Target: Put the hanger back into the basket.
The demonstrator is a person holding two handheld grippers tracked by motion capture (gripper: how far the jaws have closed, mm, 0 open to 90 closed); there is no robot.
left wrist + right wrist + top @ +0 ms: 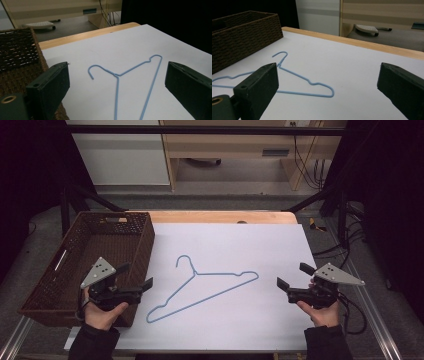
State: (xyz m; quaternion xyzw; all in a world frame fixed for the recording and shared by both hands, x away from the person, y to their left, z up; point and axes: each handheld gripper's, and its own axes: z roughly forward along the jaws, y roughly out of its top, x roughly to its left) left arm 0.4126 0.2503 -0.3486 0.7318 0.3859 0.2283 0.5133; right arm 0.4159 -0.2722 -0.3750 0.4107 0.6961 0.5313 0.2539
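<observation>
We work at a table [270, 216] covered by a white sheet [240, 245], with a brown woven basket [85, 250] standing at its left edge and nothing visible inside it. In the middle of the sheet lies a thin blue wire hanger [210, 287], flat, its hook pointing away from us and toward the basket side, one shoulder near the right and the other end reaching down toward our left hand. Our left gripper [135, 280] hovers beside the basket's near corner with its jaws wide apart and nothing between them; our right gripper [290, 277] waits to the right of the hanger, jaws likewise spread and empty, well apart from the wire. We judge the step in hand to be the first reach for the hanger, likely to lift it toward the basket. To do it well, we should come down on the wire square, so a pad slides under it, since it lies flush on the sheet and could skid away. Taking it near the neck below the hook should keep it from swinging.
</observation>
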